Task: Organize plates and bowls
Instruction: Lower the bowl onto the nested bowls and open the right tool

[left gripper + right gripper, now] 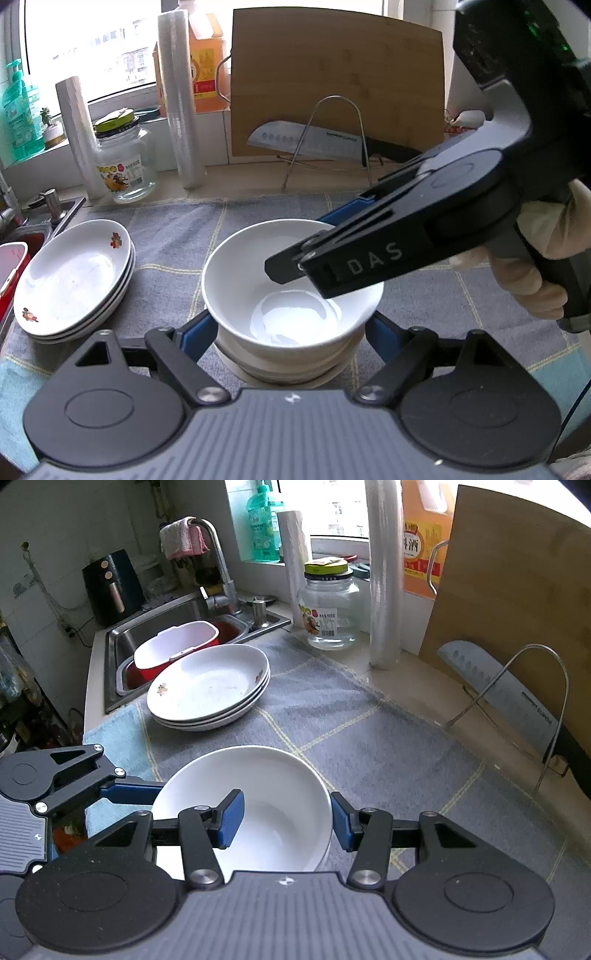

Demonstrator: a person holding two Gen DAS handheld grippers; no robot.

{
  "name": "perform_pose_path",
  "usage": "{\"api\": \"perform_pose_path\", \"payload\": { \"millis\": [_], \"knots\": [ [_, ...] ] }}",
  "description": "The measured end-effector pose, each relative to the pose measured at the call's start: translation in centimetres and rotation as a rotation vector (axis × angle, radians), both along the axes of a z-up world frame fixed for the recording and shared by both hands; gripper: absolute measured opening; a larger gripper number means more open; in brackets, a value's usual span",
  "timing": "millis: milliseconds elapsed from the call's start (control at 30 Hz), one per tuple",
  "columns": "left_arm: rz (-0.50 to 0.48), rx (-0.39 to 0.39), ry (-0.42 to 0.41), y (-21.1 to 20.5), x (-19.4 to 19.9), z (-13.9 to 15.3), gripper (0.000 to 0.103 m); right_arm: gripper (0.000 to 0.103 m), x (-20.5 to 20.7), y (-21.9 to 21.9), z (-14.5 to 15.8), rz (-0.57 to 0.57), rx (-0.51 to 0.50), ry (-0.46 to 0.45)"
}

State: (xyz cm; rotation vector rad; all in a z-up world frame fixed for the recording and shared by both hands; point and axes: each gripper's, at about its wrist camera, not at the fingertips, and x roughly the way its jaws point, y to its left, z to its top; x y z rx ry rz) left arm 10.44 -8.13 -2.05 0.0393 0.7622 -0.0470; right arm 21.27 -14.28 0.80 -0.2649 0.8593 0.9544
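Observation:
A white bowl (291,295) sits on top of other nested bowls (288,365) on the grey checked cloth (177,236). My left gripper (291,332) is open, its blue pads on either side of the stack's base. My right gripper (288,821) is open astride the top bowl's (258,812) right rim, one blue pad inside and one outside; it shows in the left wrist view (295,258). A stack of three white plates with floral marks (74,277) lies to the left, also in the right wrist view (210,686).
A sink (177,627) with a red-and-white tub (177,646) is at the left. At the back stand a glass jar (123,162), two film rolls (181,96), a bamboo cutting board (332,81), and a knife (306,142) on a wire rack (325,140).

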Motion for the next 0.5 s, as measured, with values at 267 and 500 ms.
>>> {"api": "perform_pose_path", "payload": {
  "millis": [267,500],
  "knots": [
    [-0.004,0.016,0.008,0.04,0.15,-0.28,0.086,0.056,0.02,0.14,-0.3,0.001,-0.007,0.002],
    [-0.005,0.024,0.008,-0.04,0.06,-0.29,0.087,0.057,0.04,0.18,-0.36,0.002,-0.008,0.001]
  ]
}}
